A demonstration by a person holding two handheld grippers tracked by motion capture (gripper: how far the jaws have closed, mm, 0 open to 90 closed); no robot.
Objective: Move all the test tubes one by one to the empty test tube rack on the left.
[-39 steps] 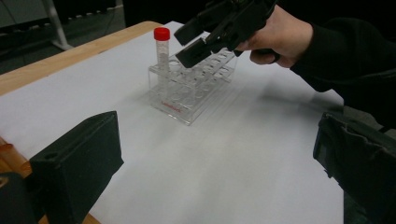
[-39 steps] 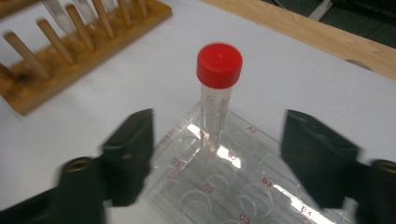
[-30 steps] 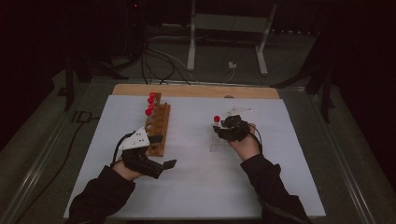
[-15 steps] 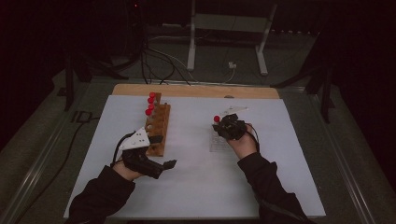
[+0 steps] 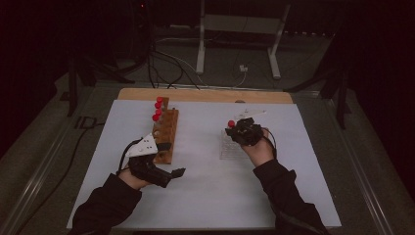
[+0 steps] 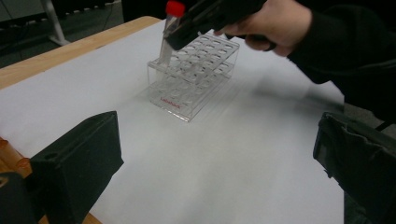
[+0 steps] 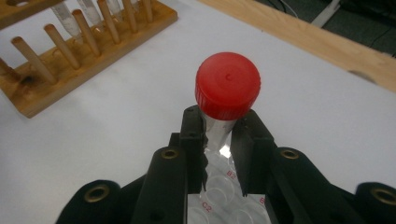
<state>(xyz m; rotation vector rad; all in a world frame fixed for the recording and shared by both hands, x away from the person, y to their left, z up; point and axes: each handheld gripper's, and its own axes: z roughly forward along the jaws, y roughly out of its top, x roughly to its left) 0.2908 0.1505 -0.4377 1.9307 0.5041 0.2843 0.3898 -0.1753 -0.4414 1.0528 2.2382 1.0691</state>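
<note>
My right gripper is shut on a clear tube with a red cap, held upright over a clear plastic rack. In the left gripper view the tube has its lower end at a corner hole of the clear rack. In the high view the right gripper holds the tube right of centre. My left gripper stands open at the near end of a wooden rack, nothing between its jaws.
The wooden rack has upright pegs and holds three red-capped tubes at its far end. A white sheet covers the wooden table. Dark floor, cables and a stand lie beyond the far edge.
My right gripper has shifted slightly with the tube over the clear rack. The left gripper has stayed where it was.
</note>
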